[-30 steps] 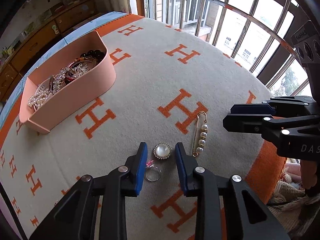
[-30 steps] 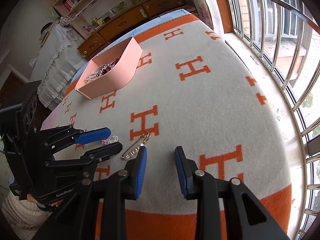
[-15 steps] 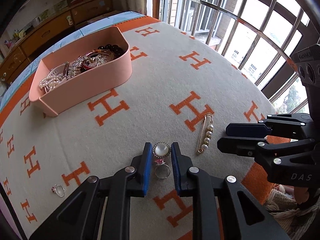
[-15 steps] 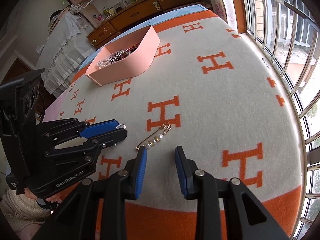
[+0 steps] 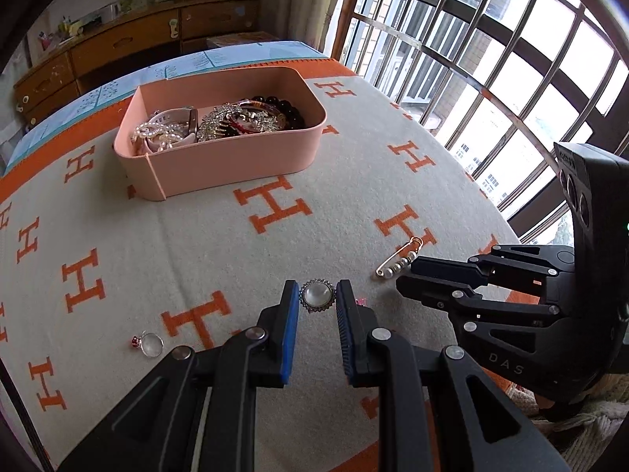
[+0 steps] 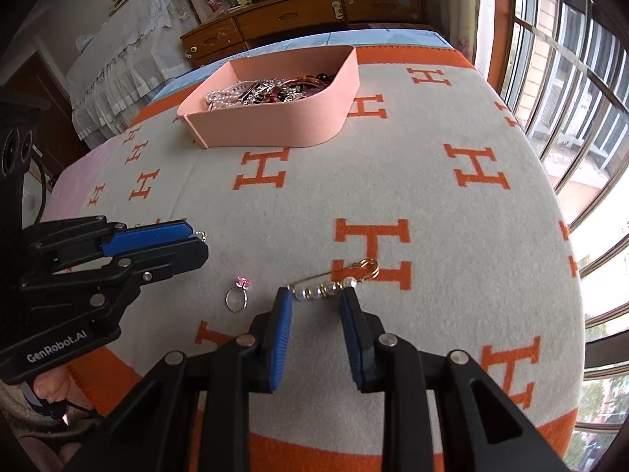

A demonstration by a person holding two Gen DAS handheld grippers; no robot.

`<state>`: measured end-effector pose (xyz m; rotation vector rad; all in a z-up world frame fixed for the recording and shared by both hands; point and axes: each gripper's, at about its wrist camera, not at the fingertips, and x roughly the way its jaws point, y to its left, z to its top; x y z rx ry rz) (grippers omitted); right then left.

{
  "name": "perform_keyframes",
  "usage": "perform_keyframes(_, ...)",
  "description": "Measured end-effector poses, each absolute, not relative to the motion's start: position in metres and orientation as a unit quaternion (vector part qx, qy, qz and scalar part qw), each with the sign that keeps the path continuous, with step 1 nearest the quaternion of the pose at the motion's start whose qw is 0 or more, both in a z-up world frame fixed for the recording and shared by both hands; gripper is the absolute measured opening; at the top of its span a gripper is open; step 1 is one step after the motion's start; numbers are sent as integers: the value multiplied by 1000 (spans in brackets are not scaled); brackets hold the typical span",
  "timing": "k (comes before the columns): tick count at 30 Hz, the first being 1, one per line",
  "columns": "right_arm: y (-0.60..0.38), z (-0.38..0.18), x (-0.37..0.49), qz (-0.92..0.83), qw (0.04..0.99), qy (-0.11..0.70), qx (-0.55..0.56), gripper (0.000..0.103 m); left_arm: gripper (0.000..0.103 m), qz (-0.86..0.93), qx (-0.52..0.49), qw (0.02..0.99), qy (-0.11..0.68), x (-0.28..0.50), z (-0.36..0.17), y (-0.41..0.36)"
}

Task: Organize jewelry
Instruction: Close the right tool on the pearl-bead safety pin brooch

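My left gripper (image 5: 317, 302) is shut on a round pearl brooch (image 5: 317, 295), its blue pads pressed to both sides. In the right wrist view the same left gripper (image 6: 196, 242) shows the brooch's sparkly edge at its tips. A pink-stone ring (image 6: 238, 295) lies on the blanket beside it. My right gripper (image 6: 315, 301) hovers over a gold safety pin with pearls (image 6: 328, 285). Its jaws are closing, with the pearls between the tips and the pin flat on the blanket. The pink jewelry box (image 5: 220, 165) stands further back, full of beads and chains.
A second ring with a red stone (image 5: 151, 344) lies at the near left. The cream blanket with orange H marks (image 6: 393, 181) covers the bed. Barred windows run along the right, and wooden drawers (image 6: 298, 19) stand behind the box.
The left jaws narrowed onto the brooch and carried it off the pink ring. The right gripper slid over the pearl pin and its jaws narrowed. Both views rolled.
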<state>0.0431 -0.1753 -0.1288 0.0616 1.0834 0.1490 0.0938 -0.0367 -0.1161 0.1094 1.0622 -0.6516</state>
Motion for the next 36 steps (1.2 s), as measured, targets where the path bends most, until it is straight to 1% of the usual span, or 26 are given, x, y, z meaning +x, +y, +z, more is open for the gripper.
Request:
perform_keyframes(1, -174, -129, 44, 70, 855, 514, 24, 8, 17, -305, 47, 811, 498, 95, -116, -34)
perform_keyframes(2, -173, -129, 44, 69, 856, 513, 23, 8, 17, -305, 44, 811, 498, 96, -116, -31)
perform_keyframes(4, -176, -130, 45, 66, 854, 515, 31, 3, 17, -305, 38, 811, 499, 98, -116, -27)
perform_keyframes(12, -196, -131, 54, 65, 831, 540, 118, 3, 17, -312, 25, 809, 497, 100, -116, -18)
perform_keyframes(17, -199, -131, 59, 42, 828, 543, 130, 3, 17, -317, 23, 807, 497, 99, -116, -18)
perform_keyframes(20, -200, -130, 64, 41, 825, 546, 141, 7, 17, -320, 22, 808, 495, 98, -115, -18)
perform_keyframes(22, -202, -130, 69, 46, 821, 547, 155, 15, 17, -322, 21, 807, 494, 98, -114, -17)
perform_keyframes(24, -203, -130, 73, 48, 819, 547, 166, 21, 17, -322, 21, 807, 495, 98, -115, -18)
perform_keyframes(30, -194, -128, 84, 28, 829, 541, 139, 21, 17, -324, 19, 805, 497, 99, -117, -18)
perform_keyframes(36, -172, -128, 91, 11, 847, 529, 50, 21, 17, -324, 14, 805, 497, 101, -118, -17)
